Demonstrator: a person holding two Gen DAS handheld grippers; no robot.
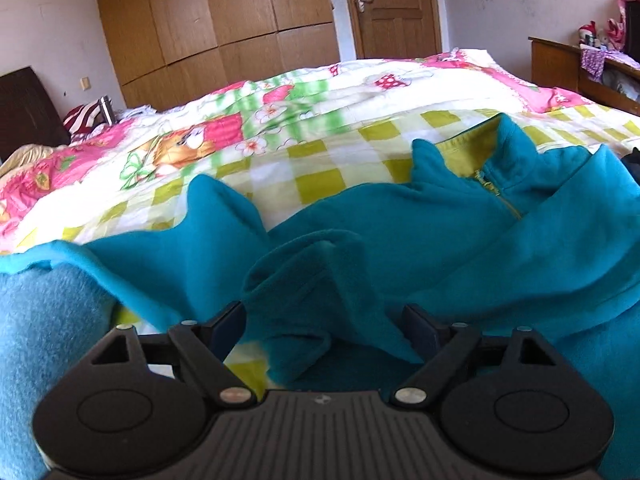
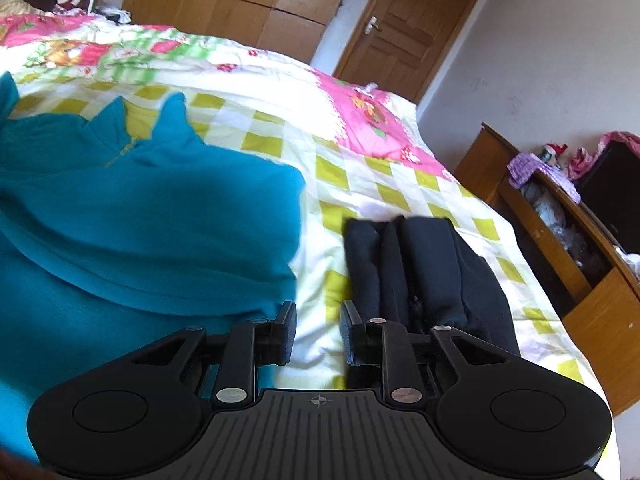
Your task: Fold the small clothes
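We see the teal fleece zip-neck top [image 1: 460,232] spread over the bed [image 1: 320,160], its collar with yellow-green lining pointing away from us. In the left wrist view, the left tool [image 1: 324,328] stands wide open just over a raised fold of the fleece; the cloth lies between the pads [image 1: 418,326], but they seem not to press it, though the blur makes this hard to judge. Only the right wrist view shows the folded dark navy garment [image 2: 420,268], lying on the bed just beside the teal top's right edge. There the right tool [image 2: 318,334] hovers over the bare strip of quilt between the two garments, its jaws partly open with nothing between them.

The bed carries a quilt of yellow-green and white checks, with pink cartoon panels further back. Behind it stand a tall wooden wardrobe [image 1: 208,20] and a brown panelled door [image 1: 394,8]. A low wooden cabinet [image 2: 560,248] holding clutter sits at the right.
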